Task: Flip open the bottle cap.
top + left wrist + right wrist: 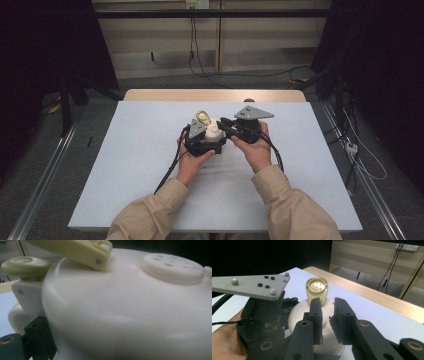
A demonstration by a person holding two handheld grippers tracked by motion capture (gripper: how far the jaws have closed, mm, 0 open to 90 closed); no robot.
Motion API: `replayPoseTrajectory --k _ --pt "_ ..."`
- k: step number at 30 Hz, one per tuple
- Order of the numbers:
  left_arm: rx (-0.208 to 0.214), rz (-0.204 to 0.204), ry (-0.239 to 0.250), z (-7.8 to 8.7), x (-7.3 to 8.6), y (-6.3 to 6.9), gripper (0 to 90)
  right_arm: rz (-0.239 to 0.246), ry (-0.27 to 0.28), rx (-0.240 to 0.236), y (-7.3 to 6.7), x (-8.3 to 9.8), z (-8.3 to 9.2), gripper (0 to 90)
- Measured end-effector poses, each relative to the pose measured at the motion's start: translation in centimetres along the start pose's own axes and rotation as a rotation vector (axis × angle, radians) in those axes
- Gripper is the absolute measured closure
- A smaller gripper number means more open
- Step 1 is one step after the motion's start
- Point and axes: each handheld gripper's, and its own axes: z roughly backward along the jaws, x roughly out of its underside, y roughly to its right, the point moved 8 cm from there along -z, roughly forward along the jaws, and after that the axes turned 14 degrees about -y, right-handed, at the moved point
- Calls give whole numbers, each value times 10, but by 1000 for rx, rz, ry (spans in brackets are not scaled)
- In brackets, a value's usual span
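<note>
A cream-white round pot [215, 134] stands at the middle of the table, and its pale yellow hinged flap [203, 117] is raised upright. My left gripper [202, 142] clasps the pot's near-left side. In the left gripper view the pot's wall [125, 315] is pressed close, with the flap [75, 250] above it and a perforated disc [172, 265] on top. My right gripper [227, 125] reaches in from the right over the pot. In its own view the right gripper [327, 305] has its jaws a small gap apart just below the flap [317, 288], with nothing pinched between them.
A pale blue mat [125, 175] covers the table, and a wooden edge [150, 95] shows at the far side. Cables [170, 170] trail from both grippers toward the person. Metal rails [45, 180] run along the floor on both sides.
</note>
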Motion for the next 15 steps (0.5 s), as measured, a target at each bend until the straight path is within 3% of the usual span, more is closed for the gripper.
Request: replayPoseTrajectory --k 4,11,13,15 --pt "5 -23 -8 0 0 -1 55 -14 4 -8 1 4 2 712" --pt "34 -12 -26 4 0 0 54 -28 6 -25 0 15 6 537" --pt "40 -16 -33 6 0 -1 54 -37 -2 -10 2 17 7 433" --pt "51 -13 -48 9 0 0 53 -47 0 -20 3 20 9 420"
